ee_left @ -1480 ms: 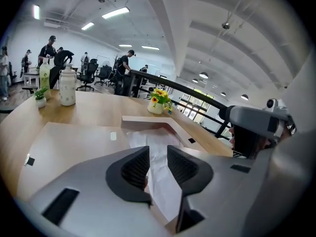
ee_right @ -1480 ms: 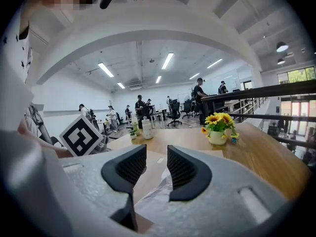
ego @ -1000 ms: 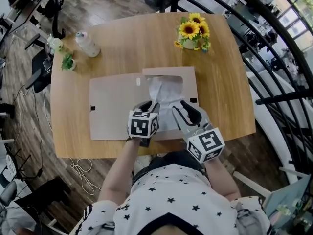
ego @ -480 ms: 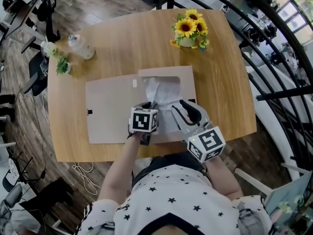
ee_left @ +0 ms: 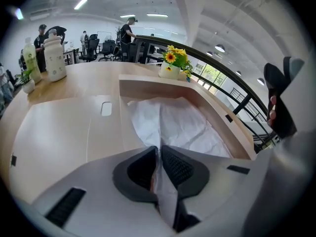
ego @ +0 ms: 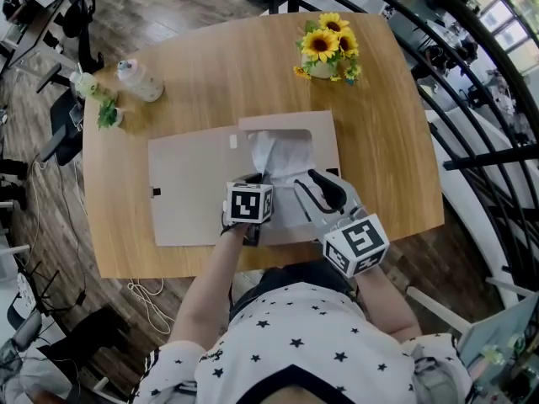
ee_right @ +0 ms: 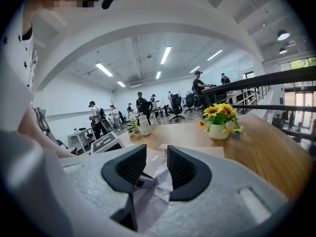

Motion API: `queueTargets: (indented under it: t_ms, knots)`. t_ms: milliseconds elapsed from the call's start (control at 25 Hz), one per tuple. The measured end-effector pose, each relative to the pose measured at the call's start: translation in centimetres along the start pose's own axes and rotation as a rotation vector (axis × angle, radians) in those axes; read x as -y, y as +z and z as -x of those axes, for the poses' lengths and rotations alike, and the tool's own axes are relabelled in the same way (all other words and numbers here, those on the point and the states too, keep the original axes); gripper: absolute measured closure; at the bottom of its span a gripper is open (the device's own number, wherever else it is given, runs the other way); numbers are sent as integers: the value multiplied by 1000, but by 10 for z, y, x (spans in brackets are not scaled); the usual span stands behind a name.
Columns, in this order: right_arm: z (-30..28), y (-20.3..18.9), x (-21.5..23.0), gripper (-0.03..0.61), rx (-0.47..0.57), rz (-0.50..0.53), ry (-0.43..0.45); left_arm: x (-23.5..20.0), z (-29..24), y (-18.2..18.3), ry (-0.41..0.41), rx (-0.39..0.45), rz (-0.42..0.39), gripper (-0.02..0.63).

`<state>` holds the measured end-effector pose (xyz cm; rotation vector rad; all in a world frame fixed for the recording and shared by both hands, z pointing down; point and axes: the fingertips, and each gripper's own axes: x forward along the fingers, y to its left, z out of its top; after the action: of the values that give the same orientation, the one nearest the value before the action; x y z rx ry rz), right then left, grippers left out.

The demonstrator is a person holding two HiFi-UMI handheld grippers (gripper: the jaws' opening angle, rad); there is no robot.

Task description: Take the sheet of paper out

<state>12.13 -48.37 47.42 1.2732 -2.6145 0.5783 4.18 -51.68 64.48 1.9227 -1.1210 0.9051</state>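
My left gripper (ego: pixel 257 178) tips steeply down at the near edge of the open cardboard box (ego: pixel 192 194) in the middle of the table (ego: pixel 253 74). Its jaws have just been closing and are clamped on the near edge of the crumpled white sheet of paper (ego: pixel 282 160), which lies in the box's right half. Just to its right, my right gripper (ego: pixel 311 182) sits much flatter, aimed toward the far side, jaws apart with the paper showing between them, unpinched.

One paper sheet (ego: pixel 278 154), one cardboard box (ego: pixel 189 188), two hand-held grippers (ego: pixel 257 178) (ego: pixel 320 185).
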Motion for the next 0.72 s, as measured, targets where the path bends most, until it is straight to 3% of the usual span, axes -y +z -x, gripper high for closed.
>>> queueTargets:
  t_ms: [320,720]
  knots:
    - [8,1,-7,462,8,4,-19,-1,3,2,-12,28,-10,603]
    - [24,-2,-31,462,24,1,-44,-8,43,4,-6,87,-52,606]
